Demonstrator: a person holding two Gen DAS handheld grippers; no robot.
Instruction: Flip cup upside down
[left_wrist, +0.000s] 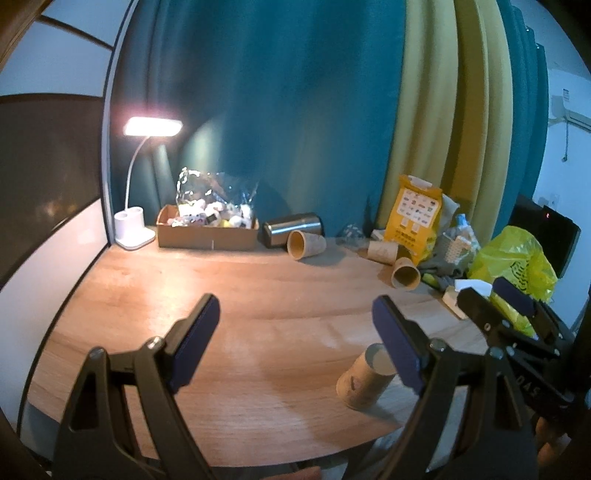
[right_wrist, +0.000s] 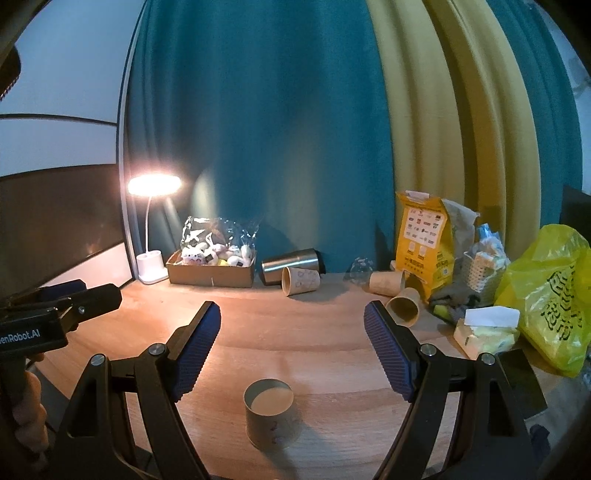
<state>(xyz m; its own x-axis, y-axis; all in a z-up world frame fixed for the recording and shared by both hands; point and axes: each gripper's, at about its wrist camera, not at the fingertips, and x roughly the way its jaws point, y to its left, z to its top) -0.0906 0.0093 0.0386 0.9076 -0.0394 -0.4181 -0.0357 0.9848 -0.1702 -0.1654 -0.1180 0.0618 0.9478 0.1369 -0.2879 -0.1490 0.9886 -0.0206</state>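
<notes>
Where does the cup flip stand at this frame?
Apparently done: the near paper cup stands alone on the table, recessed base facing up. In hand: nothing; right gripper and left gripper are open. Left: seemingly nothing, though three cups lie sideways behind.

Inverted cup (left_wrist: 364, 378) (beside open left claw (left_wrist: 295, 338))

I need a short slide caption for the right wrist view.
Open right gripper above a paper cup standing base-up on the wooden table.
</notes>
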